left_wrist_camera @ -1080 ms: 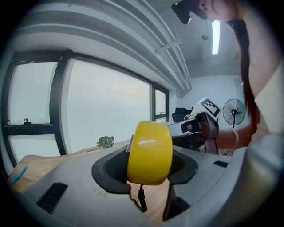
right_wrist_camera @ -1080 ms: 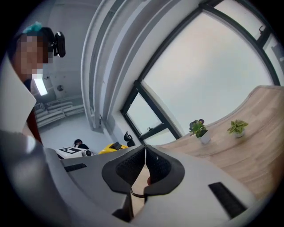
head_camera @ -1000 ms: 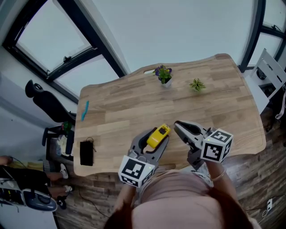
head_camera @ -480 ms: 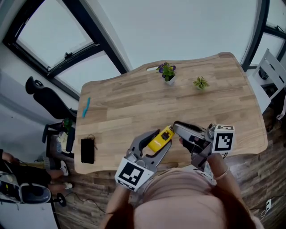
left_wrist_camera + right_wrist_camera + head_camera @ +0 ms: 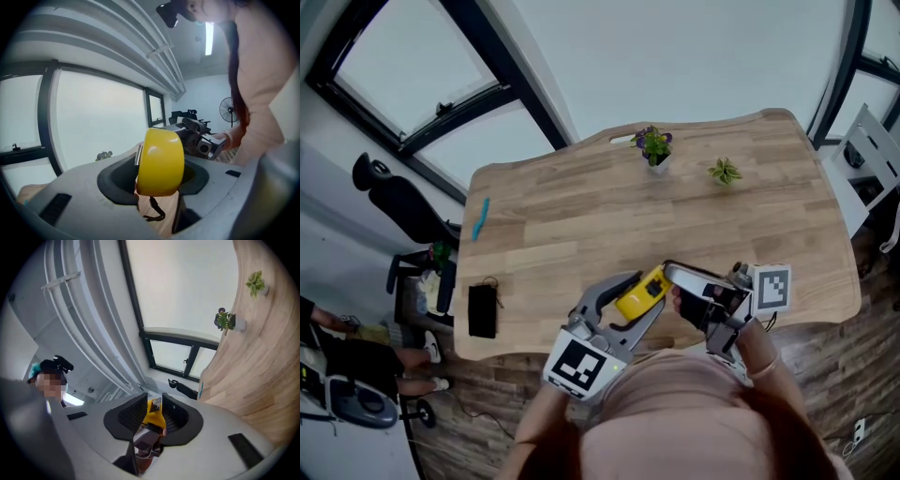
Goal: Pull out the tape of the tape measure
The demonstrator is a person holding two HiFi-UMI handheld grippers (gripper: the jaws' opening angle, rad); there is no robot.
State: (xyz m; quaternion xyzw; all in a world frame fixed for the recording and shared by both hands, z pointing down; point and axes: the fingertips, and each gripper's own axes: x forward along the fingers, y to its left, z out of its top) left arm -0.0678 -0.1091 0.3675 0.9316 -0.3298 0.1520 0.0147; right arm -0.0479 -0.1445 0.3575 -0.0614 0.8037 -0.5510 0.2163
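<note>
Wooden surface (image 5: 581, 216) lay beneath both grippers, near its front edge. Above it the left gripper (image 5: 630, 302) had its jaws clamped across the yellow tape measure (image 5: 160, 161). Facing it nose to nose, the right gripper (image 5: 682, 289) had just been opening its jaws. They stood apart, with the tape end (image 5: 156, 403) between them, not pinched. By my reading the tape would run out from the left jaws toward the right, so the right hand was nearer for the pull.
</note>
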